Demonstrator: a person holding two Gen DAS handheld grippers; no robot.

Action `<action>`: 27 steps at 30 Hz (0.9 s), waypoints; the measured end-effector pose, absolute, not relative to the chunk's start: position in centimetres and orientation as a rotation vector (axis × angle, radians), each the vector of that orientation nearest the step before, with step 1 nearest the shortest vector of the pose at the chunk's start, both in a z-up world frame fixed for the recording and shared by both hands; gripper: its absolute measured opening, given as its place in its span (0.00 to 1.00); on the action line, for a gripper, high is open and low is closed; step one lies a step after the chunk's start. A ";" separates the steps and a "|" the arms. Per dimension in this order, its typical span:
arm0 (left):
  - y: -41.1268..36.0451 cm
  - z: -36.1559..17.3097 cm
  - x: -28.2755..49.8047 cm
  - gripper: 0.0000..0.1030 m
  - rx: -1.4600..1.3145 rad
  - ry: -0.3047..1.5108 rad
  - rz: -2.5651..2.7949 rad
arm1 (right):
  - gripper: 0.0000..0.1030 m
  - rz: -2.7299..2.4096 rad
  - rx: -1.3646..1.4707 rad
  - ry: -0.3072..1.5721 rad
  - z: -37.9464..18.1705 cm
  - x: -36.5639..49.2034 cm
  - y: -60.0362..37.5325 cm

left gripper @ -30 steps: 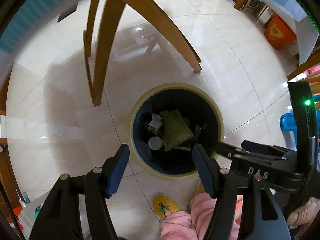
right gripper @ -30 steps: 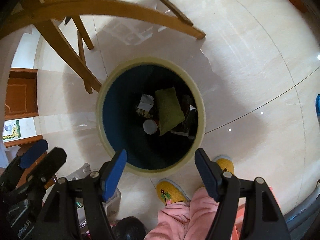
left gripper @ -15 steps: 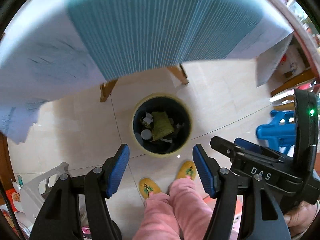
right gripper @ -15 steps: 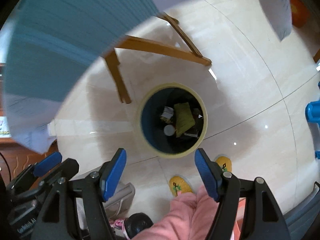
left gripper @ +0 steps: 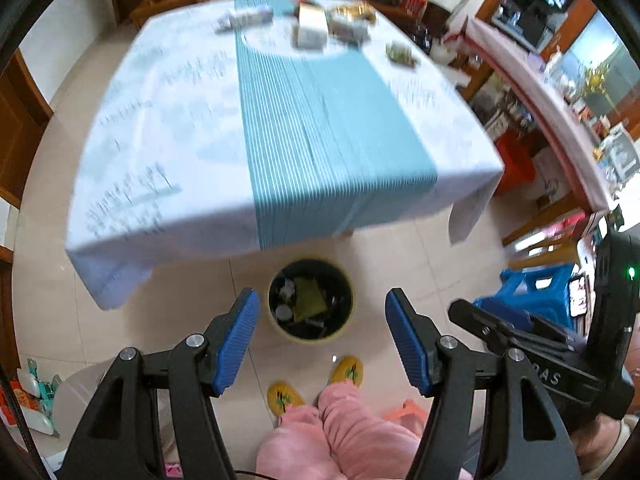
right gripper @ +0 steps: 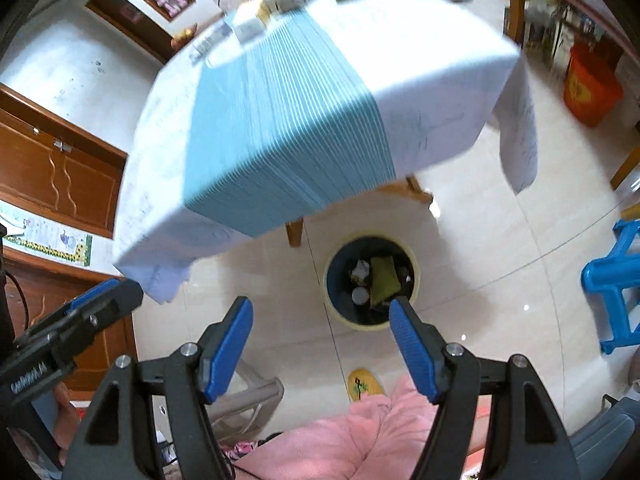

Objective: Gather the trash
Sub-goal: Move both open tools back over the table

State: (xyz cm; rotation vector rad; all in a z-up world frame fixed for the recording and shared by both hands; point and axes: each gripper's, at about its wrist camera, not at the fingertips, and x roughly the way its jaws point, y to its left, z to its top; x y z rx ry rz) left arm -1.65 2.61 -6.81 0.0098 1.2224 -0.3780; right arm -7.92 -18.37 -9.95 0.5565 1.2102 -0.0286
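Note:
A round bin (left gripper: 311, 336) (right gripper: 416, 280) with a pale yellow rim stands on the tiled floor by the table's near edge. Inside lie a green packet (left gripper: 308, 300) (right gripper: 383, 278), a white lid and other scraps. My left gripper (left gripper: 322, 338) hangs open high above the floor, nothing between its blue pads. My right gripper (right gripper: 322, 344) is open and empty too, and the bin shows just past its right fingertip. On the table's far end sit several blurred boxes and wrappers (left gripper: 320, 26) (right gripper: 276, 4).
The table (left gripper: 168, 128) (right gripper: 420, 80) wears a white cloth with a blue striped runner. A blue plastic stool (left gripper: 532, 284) (right gripper: 612, 276) stands to the right, an orange bucket (right gripper: 592, 88) farther back. The person's pink trousers (left gripper: 332, 436) and yellow slippers (left gripper: 348, 370) are below the grippers.
Both grippers have risen from just above the bin to above table height. The bin has shrunk in view and the tabletop with its items has come into sight. The jaws stayed open.

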 end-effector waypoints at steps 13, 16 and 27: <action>4.3 3.2 0.7 0.62 0.026 0.974 -0.438 | 0.69 -0.067 0.453 0.985 -0.8 -6.1 -18.2; 4.0 4.4 1.3 0.62 0.048 0.933 -0.450 | 0.69 -0.069 0.433 0.969 0.2 -5.3 -18.6; 1.0 5.2 6.6 0.62 0.137 0.853 -0.380 | 0.69 -0.035 0.352 0.938 1.1 3.3 -23.3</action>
